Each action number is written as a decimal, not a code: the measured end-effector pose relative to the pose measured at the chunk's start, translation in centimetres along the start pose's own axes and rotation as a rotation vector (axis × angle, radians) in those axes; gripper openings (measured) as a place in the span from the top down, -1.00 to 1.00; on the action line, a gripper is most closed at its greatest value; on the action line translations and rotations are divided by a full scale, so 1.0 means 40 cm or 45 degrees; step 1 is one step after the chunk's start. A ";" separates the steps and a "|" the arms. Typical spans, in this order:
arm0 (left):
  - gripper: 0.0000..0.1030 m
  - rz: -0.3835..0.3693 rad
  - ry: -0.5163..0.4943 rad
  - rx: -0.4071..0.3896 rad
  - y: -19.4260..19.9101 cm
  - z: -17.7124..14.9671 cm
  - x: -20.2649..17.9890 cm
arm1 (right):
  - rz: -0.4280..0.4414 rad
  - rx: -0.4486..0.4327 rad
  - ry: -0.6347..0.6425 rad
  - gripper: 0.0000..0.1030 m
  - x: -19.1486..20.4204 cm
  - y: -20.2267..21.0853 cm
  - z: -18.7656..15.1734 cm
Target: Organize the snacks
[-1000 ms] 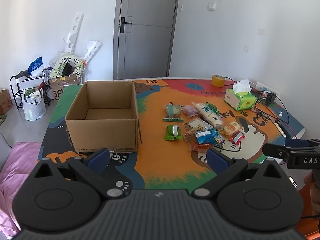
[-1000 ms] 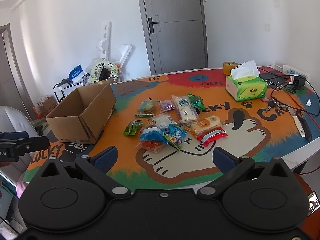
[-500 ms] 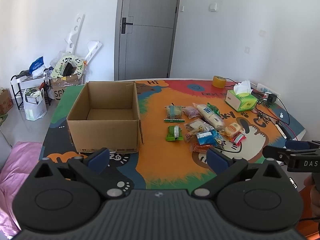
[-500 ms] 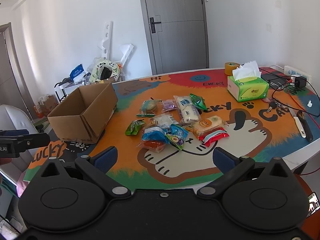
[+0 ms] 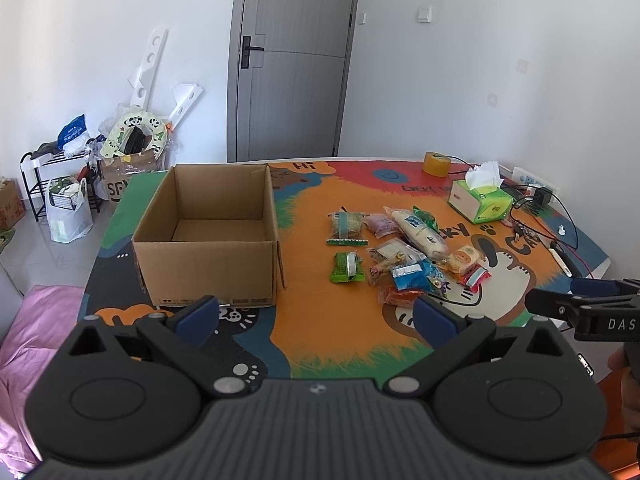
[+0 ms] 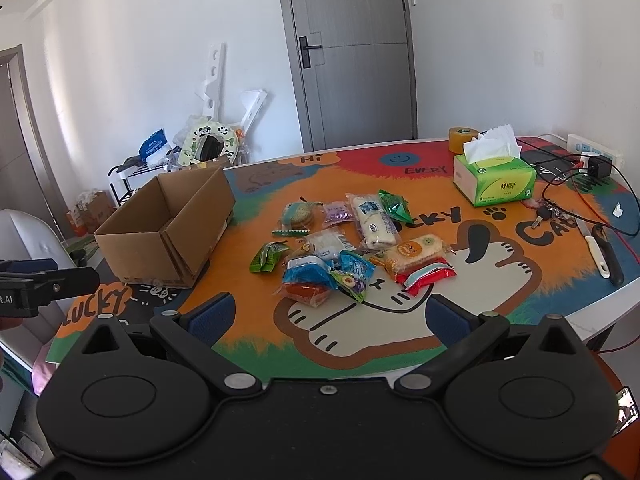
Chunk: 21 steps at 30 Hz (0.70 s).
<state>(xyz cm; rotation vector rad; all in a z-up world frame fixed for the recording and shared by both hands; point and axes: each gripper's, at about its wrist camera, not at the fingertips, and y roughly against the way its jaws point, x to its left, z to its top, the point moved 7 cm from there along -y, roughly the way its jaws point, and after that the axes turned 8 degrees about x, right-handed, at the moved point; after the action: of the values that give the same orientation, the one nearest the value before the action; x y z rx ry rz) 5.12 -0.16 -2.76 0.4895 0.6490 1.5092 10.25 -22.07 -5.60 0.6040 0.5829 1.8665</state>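
Snack pile (image 6: 344,248) right of open cardboard box (image 5: 208,236). Both claws, left gripper (image 5: 316,314) and right gripper (image 6: 328,316), spread wide, empty, short of it.

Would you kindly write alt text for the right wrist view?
Open right tongs hover at the near edge of a colourful table, facing a pile of snack packets. An open cardboard box sits to the left, a green tissue box behind right.
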 end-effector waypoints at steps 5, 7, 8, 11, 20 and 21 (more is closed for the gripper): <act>-0.99 0.007 0.006 -0.018 0.003 0.004 0.003 | -0.008 0.001 -0.004 -1.00 -0.003 0.003 0.001; -0.99 0.007 0.005 -0.016 0.003 0.005 0.001 | -0.008 -0.002 -0.007 -1.00 -0.004 0.005 0.002; -0.99 0.005 0.003 -0.013 0.002 0.004 0.001 | -0.008 -0.002 -0.007 -1.00 -0.005 0.005 0.002; -0.99 0.005 0.002 -0.018 0.004 0.004 0.001 | -0.013 -0.004 -0.007 -1.00 -0.006 0.006 0.003; -0.99 0.011 0.026 -0.030 -0.007 0.017 0.009 | 0.014 0.004 -0.035 -1.00 -0.026 0.005 0.006; -0.99 0.010 0.024 -0.031 -0.011 0.021 0.008 | 0.039 -0.001 -0.049 -1.00 -0.027 0.007 0.009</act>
<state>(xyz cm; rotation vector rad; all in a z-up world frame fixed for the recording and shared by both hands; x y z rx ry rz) 5.99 0.21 -2.45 0.4607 0.6433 1.5290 10.65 -23.14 -5.31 0.6499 0.5503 1.8795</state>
